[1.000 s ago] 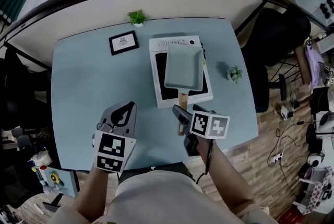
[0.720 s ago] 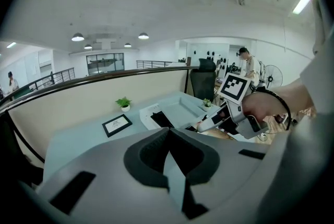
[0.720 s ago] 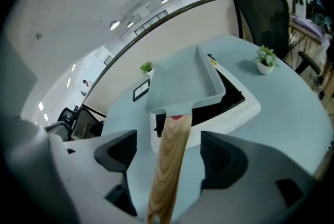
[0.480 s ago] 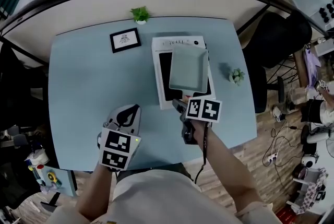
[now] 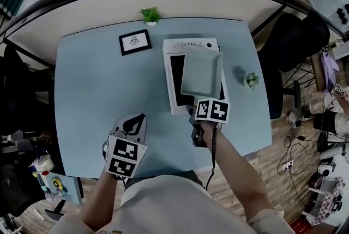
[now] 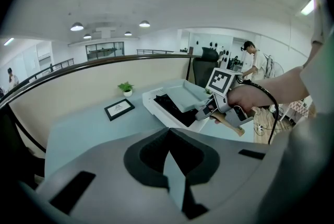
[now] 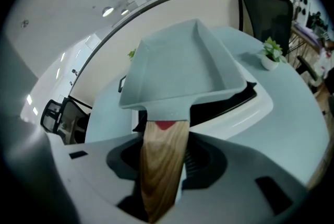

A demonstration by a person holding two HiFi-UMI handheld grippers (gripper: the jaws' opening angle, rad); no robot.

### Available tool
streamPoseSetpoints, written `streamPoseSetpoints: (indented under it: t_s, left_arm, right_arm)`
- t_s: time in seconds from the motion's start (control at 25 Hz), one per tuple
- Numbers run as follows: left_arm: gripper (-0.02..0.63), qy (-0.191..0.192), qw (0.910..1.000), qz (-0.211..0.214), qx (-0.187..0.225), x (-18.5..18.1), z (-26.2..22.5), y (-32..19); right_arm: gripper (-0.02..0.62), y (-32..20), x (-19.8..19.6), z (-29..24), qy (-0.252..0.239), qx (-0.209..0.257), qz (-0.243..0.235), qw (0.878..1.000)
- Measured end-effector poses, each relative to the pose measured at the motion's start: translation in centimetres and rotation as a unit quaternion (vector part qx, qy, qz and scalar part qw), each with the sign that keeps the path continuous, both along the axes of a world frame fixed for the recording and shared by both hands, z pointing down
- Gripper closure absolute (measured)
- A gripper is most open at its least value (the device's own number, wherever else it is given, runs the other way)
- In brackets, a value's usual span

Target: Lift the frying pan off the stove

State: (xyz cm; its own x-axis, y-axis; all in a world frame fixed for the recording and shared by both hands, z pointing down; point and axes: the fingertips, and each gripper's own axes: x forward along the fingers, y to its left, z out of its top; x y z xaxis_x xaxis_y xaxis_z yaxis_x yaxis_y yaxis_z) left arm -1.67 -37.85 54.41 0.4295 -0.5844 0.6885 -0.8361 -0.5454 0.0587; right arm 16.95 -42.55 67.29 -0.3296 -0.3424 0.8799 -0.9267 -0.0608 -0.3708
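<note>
A pale grey-green square frying pan rests on the white stove, its wooden handle pointing toward me. My right gripper is at the stove's near edge. Its jaws are closing, and the handle fills the gap between them with both pads against it. In the right gripper view the pan still lies flat over the stove. My left gripper hovers over the near left of the blue table, its jaws together with nothing between them. In that view the pan sits ahead.
A framed picture and a small potted plant stand at the table's back. A little succulent sits right of the stove. A black chair is beyond the right edge of the table.
My right gripper has moved forward along the handle to the stove's near edge, and its jaws have closed in around the handle. The left gripper has hardly moved.
</note>
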Motion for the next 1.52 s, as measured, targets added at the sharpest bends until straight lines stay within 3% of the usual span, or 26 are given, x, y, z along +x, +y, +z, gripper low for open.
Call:
streamPoseSetpoints:
  t_s: [0.32, 0.64, 1.0, 1.32, 1.52]
  left_arm:
    - [0.604, -0.012, 0.9998, 0.006, 0.016, 0.2, -1.2, 0.6]
    - [0.604, -0.004, 0.9982, -0.004, 0.060, -0.5, -4.3, 0.3]
    - [0.604, -0.003, 0.9870, -0.027, 0.158, -2.6, -11.6, -1.5]
    - [0.604, 0.007, 0.9644, -0.058, 0.258, -5.5, -20.3, -1.4]
    - [0.604, 0.028, 0.9506, -0.074, 0.300, -6.4, -24.5, 0.3]
  right_arm:
    - [0.431, 2.4, 1.1, -1.3, 0.036, 0.017, -0.060, 0.997]
    - [0.431, 2.0, 0.7, -9.8, 0.053, 0.136, -0.080, 0.986]
    - [0.431, 0.8, -0.5, -23.2, 0.047, 0.286, -0.086, 0.953]
    - [0.431, 2.1, -0.4, -32.8, 0.071, 0.393, -0.088, 0.913]
    - [0.431, 4.1, -0.5, -36.1, 0.070, 0.428, -0.083, 0.897]
